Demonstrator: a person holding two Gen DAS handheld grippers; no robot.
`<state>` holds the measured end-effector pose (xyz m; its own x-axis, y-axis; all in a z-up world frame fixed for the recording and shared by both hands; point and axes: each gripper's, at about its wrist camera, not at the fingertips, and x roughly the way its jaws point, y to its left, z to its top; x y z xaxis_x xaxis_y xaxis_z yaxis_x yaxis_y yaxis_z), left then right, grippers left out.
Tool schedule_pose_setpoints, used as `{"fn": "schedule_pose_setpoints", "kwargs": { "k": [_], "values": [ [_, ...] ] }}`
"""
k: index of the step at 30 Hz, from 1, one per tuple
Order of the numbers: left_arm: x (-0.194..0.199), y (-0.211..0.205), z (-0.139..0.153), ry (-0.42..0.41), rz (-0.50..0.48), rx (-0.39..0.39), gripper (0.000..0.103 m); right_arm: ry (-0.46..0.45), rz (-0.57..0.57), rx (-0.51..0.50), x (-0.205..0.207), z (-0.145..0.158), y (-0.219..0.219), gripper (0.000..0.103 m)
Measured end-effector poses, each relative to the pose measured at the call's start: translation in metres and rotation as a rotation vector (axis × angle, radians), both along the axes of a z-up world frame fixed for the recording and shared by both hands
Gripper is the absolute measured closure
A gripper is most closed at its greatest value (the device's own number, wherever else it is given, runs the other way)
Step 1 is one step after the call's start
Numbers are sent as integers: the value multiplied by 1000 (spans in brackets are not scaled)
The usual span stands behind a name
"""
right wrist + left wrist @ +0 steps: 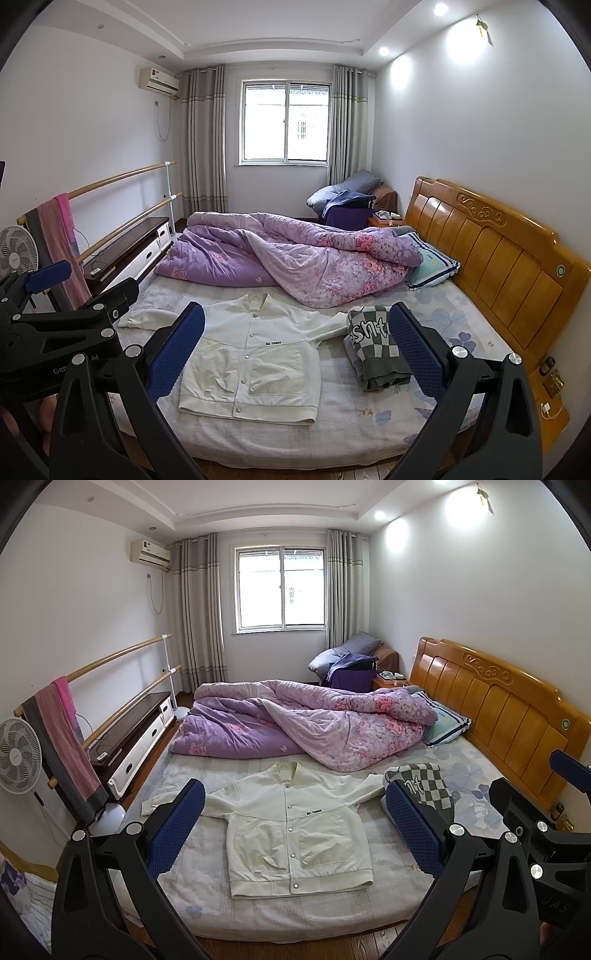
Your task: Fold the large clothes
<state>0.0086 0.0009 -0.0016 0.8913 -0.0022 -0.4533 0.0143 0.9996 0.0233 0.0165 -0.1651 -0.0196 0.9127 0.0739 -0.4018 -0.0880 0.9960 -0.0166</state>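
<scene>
Your left gripper hangs above the near edge of the bed with its jaws spread wide and nothing between them; the blue pads are dimpled rubber on black, bolted arms. Your right gripper is the same: jaws fully apart, empty, held over the mattress. Each gripper shows at the edge of the other's view, cut off by the frame.

The white jacket lies flat and front-up on the pale, nubbly bed cover, snapped shut down a row of metal studs, with ribbed collar, hem and cuffs and two patch pockets that pucker slightly. Its sleeves spread to either side; one of your left pads hides part of one sleeve, and the other cuff runs up to a folded grey-and-white checked knit beside it. The small black lettering on the chest is too fine to read with certainty.

Behind the jacket a quilted purple floral duvet is heaped in soft folds, half covering a striped pillow against the glossy carved wooden headboard.
</scene>
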Motion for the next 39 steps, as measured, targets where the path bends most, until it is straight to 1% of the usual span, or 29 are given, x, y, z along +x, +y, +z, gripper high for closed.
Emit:
{"fn": "schedule_pose_setpoints", "kwargs": {
  "k": [19, 22, 23, 26, 31, 39],
  "values": [
    [8, 0, -1, 0, -2, -1, 5, 15, 2, -2, 12, -5, 5, 7],
    [12, -3, -5, -3, -2, 6, 5, 16, -1, -4, 14, -7, 6, 7],
    [30, -2, -17, -2, -3, 4, 5, 11, -3, -4, 14, -7, 6, 7],
    [37, -2, -22, -1, -5, 0, 5, 13, -4, -8, 14, -8, 7, 7],
    [41, -3, -23, 3, -6, -3, 5, 17, -8, -5, 19, -10, 8, 7],
    [41, -2, -23, 8, -13, -6, 5, 32, -11, 0, 20, -3, 8, 7]
  ]
}}
